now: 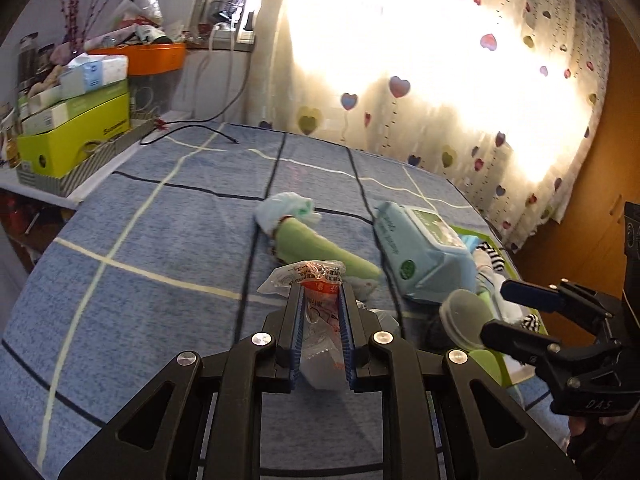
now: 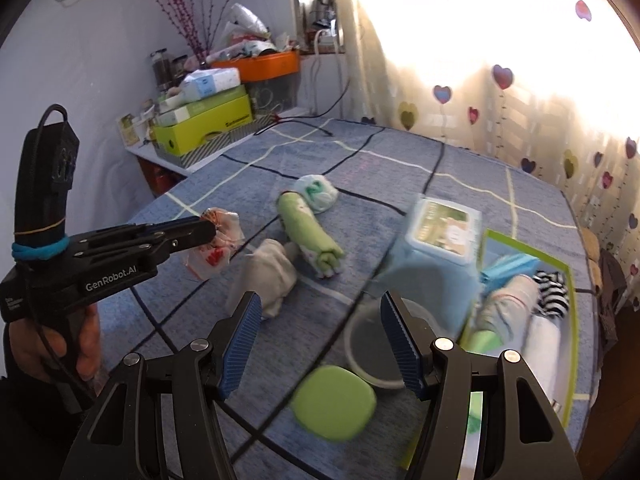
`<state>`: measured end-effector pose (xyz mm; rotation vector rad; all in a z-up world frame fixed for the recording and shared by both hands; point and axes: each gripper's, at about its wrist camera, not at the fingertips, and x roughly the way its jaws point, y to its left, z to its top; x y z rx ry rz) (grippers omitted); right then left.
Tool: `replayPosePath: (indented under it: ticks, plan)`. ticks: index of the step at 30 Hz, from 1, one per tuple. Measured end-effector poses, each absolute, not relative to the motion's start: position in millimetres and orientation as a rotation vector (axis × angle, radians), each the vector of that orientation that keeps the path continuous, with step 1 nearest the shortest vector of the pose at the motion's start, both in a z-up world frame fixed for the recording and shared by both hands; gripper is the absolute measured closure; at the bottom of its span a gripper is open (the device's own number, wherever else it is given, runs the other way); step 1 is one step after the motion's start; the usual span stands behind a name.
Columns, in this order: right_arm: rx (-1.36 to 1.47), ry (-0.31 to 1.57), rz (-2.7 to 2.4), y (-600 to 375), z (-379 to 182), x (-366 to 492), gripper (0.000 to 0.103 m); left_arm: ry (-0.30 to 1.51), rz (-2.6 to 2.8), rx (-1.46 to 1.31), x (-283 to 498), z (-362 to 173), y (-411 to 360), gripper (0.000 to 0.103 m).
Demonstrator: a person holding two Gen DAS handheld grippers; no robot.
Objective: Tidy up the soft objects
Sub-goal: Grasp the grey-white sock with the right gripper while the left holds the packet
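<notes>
My left gripper is shut on a crinkly clear plastic packet with red print, held above the blue checked bedspread; the right wrist view shows this packet too. A rolled green cloth and a pale blue-green bundle lie ahead. A blue wet-wipes pack sits to the right. My right gripper is open and empty above a grey rolled cloth, a round tub and a green lid. A green-rimmed tray holds striped socks and rolled cloths.
A side shelf at the far left carries a lime green box, tissue packs and an orange bin. A black cable lies on the bed's far edge. A heart-print curtain hangs behind the bed.
</notes>
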<state>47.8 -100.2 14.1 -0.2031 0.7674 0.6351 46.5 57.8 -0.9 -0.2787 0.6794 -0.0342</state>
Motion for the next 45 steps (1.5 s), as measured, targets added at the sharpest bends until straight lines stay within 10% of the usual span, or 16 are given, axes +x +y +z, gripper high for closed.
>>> replayPosePath:
  ticks: [28,33,45]
  plan:
    - [-0.279,1.058,0.621,22.7,-66.6,114.9,0.041,0.688,0.078,-0.396,40.7,-36.0,132.8,0.086]
    - [-0.286,1.041,0.613,19.3,-66.7,114.0,0.065,0.687,0.081,-0.404,40.9,-38.1,135.2,0.086]
    - [-0.287,0.994,0.664,16.6,-52.3,101.5,0.078,0.675,0.069,-0.401,40.0,-32.8,130.3,0.086]
